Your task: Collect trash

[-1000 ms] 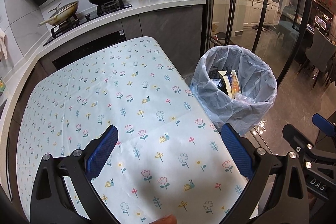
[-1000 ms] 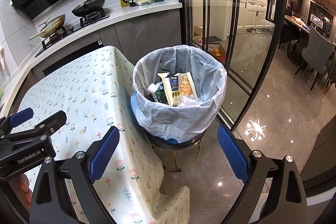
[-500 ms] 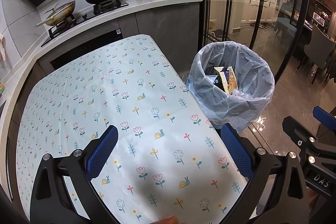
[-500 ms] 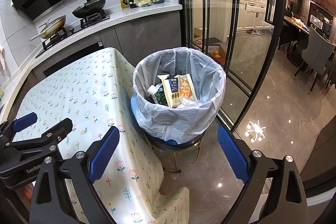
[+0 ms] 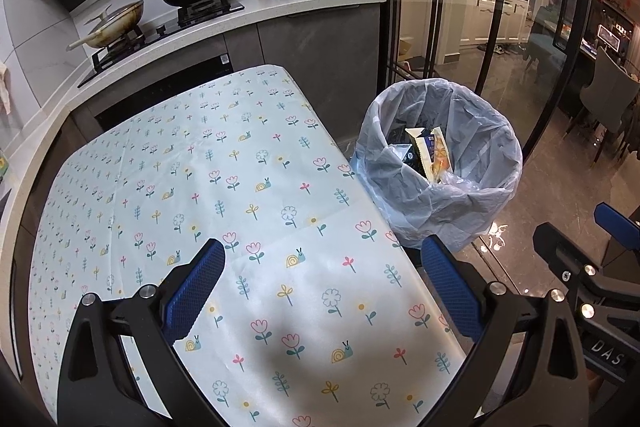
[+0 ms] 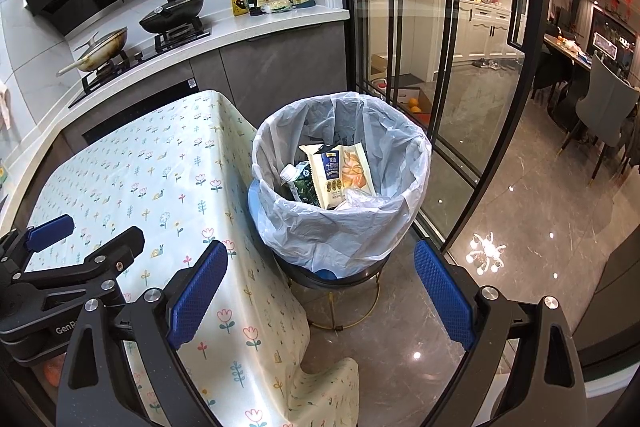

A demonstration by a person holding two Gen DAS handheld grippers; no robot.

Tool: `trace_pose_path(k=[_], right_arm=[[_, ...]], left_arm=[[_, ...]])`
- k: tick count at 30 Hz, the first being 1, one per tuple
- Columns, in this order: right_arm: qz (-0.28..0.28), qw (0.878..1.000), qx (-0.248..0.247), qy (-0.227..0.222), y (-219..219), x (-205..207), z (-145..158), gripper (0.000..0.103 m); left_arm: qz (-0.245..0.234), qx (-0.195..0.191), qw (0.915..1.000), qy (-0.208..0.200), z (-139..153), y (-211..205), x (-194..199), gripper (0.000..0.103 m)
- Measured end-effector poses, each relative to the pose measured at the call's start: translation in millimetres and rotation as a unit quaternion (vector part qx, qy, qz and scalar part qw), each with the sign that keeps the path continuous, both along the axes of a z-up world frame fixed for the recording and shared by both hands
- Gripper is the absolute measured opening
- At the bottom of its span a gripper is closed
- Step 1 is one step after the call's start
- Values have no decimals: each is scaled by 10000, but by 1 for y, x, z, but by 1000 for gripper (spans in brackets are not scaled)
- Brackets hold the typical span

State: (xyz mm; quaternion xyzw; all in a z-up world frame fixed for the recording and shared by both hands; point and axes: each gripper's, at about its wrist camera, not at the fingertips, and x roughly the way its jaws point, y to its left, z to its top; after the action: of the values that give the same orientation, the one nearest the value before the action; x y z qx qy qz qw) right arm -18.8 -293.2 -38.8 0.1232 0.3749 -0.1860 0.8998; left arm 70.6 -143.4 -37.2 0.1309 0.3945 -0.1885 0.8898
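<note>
1. Translucent plastic liner point(image 6: 340, 227), grey-white, drawn over the rim of the trash bin point(image 6: 340, 277). The bin stands on a thin gold wire stand point(image 6: 347, 321) on the glossy floor, just beside the right edge of the counter point(image 5: 192, 163). Risk: a knock from either tool could tip bin and stand together, since the stand looks light.

2. Trash inside the bin: a cream and blue snack packet point(image 6: 335, 174) standing upright, a dark green carton point(image 6: 305, 185) to its left, and a clear crumpled wrapper point(image 6: 362, 198) near the front. The packet's top reaches close to rim level. Risk: anything dropped on top may slide off it and land on the floor.

3. Floral cloth covering the counter. No loose trash shows on it in either view. Its near right corner hangs and folds onto the floor. Risk: a foot or tool catching that fold could drag the cloth.

4. Left gripper point(image 5: 320, 291): fingers wide apart, holding nothing, poised over the near part of the counter.

5. Right gripper point(image 6: 320, 291): fingers wide apart, holding nothing, pointed at the bin from the near side. Risk: a finger snagging the loose liner could pull it off the rim.

6. Judgement: collection looks complete or nearly so; anything left lies outside both views.
</note>
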Motion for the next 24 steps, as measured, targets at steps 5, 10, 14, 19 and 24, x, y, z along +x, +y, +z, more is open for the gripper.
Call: trace_pose_path(k=[5,10,14,19,24], right_arm=[[-13,10000,16,-14,-4,0,-1,91],[-20,10000,24,-3,-6,0,-1,91],[-24,10000,24,2,-8,0,-1,91],[-19,10000,25,5,-8,0,-1,91],[-23,10000,26,3,-8,0,-1,91]], left_arm=[[-7,-5,10000,-5,0,-4,0,94],[12,5,10000,-12,0,-7,0,94],[29,22,10000,1,-2,-7,1,94],[40,23,10000,-3,-1,-7,2,94],[32,29,10000,-5,-1,-7,3,94]])
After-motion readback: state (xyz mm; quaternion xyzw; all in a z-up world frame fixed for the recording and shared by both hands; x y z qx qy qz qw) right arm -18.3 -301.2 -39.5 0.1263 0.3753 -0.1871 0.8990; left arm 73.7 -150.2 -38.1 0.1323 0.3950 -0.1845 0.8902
